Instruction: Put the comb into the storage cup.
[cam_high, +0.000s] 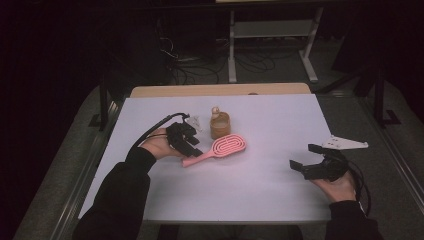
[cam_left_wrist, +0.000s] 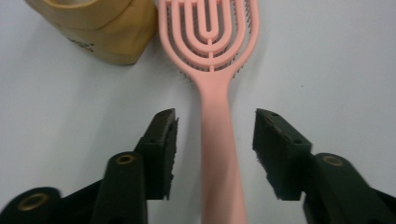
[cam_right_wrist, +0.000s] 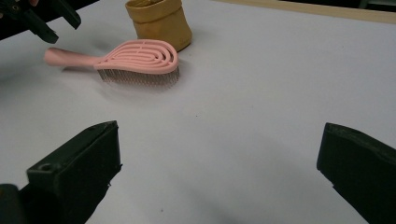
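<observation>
A pink hairbrush (cam_high: 220, 147) lies bristles down on the white table (cam_high: 260, 195), its handle pointing to the near left. My left gripper (cam_high: 192, 146) is at that handle. In the left gripper view the handle (cam_left_wrist: 217, 149) runs between the two black pads (cam_left_wrist: 166, 140), with a gap on each side and neither pad touching it, so my left gripper (cam_left_wrist: 215, 135) is open around it. My right gripper (cam_high: 303, 156) rests near the table's right edge, open wide and empty. In the right gripper view it (cam_right_wrist: 219, 154) looks towards the brush (cam_right_wrist: 135, 58).
A small tan pouch (cam_high: 219, 126) stands upright just behind the brush head, with a pale object sticking out of its top. It also appears in the left gripper view (cam_left_wrist: 107, 32) and the right gripper view (cam_right_wrist: 159, 21). A wooden edge (cam_high: 220, 90) borders the table's far side.
</observation>
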